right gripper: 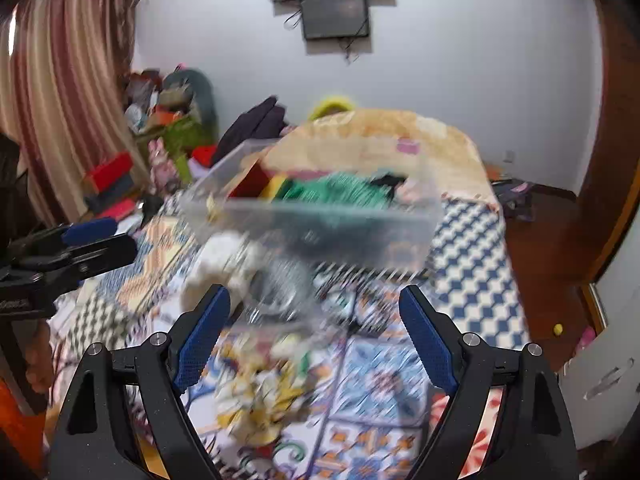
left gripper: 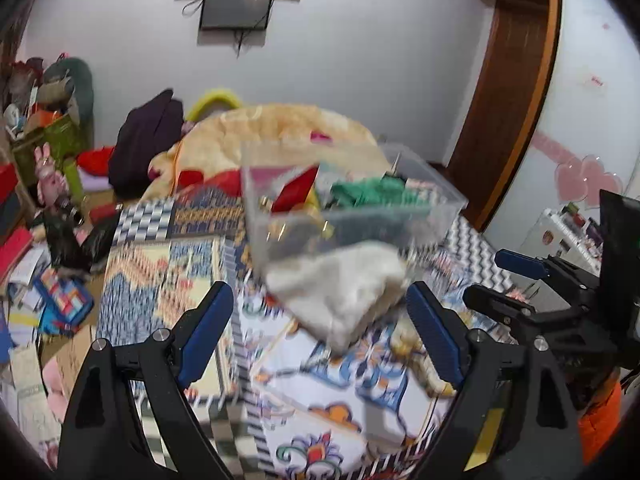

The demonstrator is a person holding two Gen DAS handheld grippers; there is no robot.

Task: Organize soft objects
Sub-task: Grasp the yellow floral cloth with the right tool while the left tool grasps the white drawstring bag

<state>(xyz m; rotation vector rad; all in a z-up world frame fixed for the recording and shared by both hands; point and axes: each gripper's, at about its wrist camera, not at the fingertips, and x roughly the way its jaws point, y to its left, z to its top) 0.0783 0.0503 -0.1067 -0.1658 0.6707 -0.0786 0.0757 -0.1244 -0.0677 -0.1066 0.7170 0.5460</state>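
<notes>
A clear plastic bin (left gripper: 352,208) stands on the patterned bed cover and holds red, green and other soft items; it also shows in the right wrist view (right gripper: 312,216). A white fluffy cloth (left gripper: 340,292) lies on the bed just in front of the bin, and shows in the right wrist view (right gripper: 224,264). A yellow and white soft item (right gripper: 260,396) lies near my right gripper. My left gripper (left gripper: 320,316) is open and empty just short of the white cloth. My right gripper (right gripper: 316,320) is open and empty above the bed. Both views are motion blurred.
A beige blanket (left gripper: 280,128) and a dark garment (left gripper: 148,140) lie at the far end of the bed. Cluttered boxes and toys (left gripper: 44,132) stand left of the bed. A wooden door frame (left gripper: 504,96) is at the right. The right gripper shows in the left view (left gripper: 520,280).
</notes>
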